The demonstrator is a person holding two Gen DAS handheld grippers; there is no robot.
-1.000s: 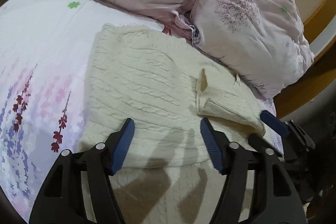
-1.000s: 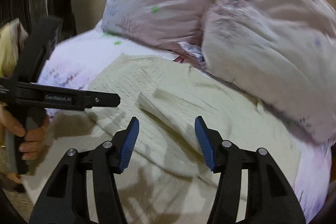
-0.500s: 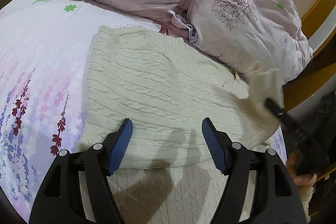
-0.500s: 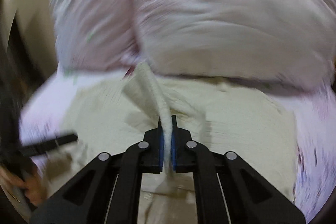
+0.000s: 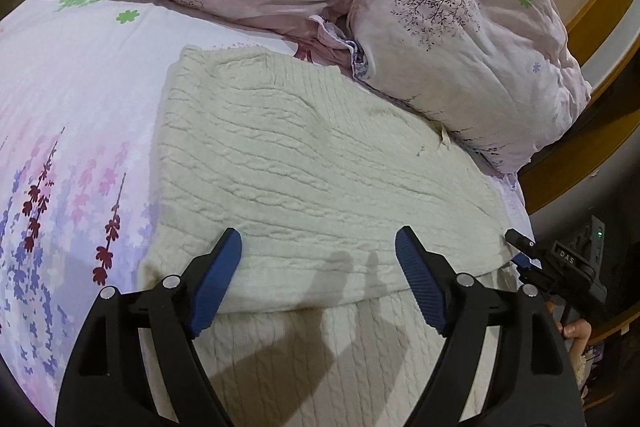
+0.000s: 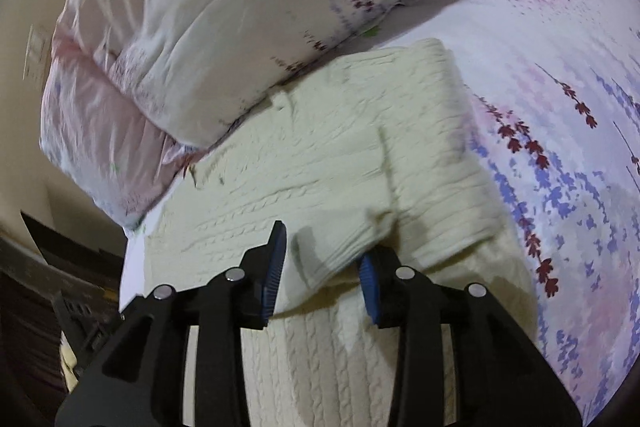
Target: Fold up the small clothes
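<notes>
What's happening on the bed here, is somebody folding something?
Yes. A person with a handheld gripper in each hand is folding a cream cable-knit sweater on a floral bedsheet, beside two pink pillows. The right gripper has its jaws opening around the ribbed cuff of a sleeve folded across the sweater. The left gripper hovers open over the folded edge, holding nothing.

A cream cable-knit sweater lies flat on the bed, folded: an upper layer lies across a lower one, its folded edge running crosswise near the camera, and the lower layer reaches on toward the viewer. Its far edge sits just beside the pillows. In the right wrist view a ribbed cuff of the sleeve lies on top, slightly lifted
</notes>
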